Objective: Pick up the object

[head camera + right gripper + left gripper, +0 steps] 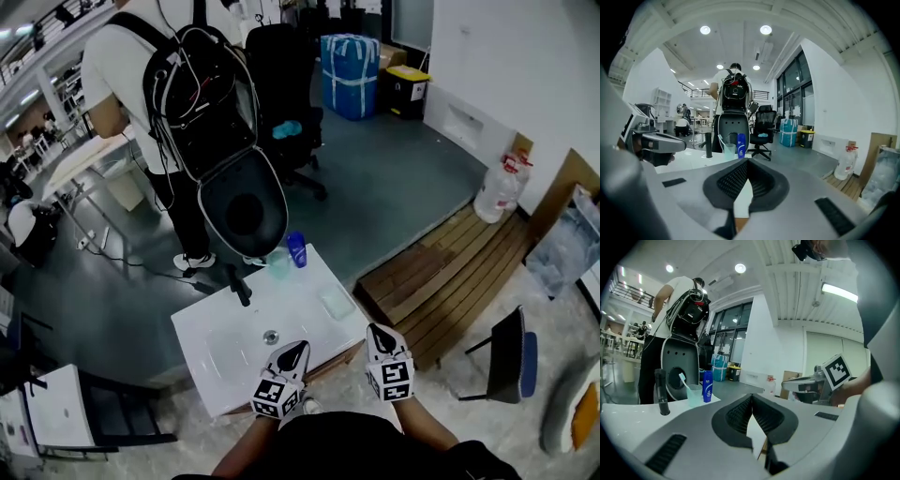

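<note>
We hold the left gripper (296, 349) and right gripper (377, 331) closed and empty at the desk (225, 361) edge, ready to reach. The bottle (296, 249) ahead is likely our target.

My left tongs (296, 349) and right tongs (375, 333) have smooth, matt grey plastic shells. Their pads (740, 414) are black, finely ribbed and look rubbery. The bench (225, 347) is glossy white and smooth, like glazed ceramic, and the drain (271, 336) at its middle is shiny metal. The faucet (238, 284) near the far edge is matt black. At the far corner, the shampoo bottle (296, 249) is glossy blue plastic and the cup (278, 263) is translucent pale green plastic. Past the bench's right edge lies a slatted platform (441, 272) of bare, matt wood.
</note>
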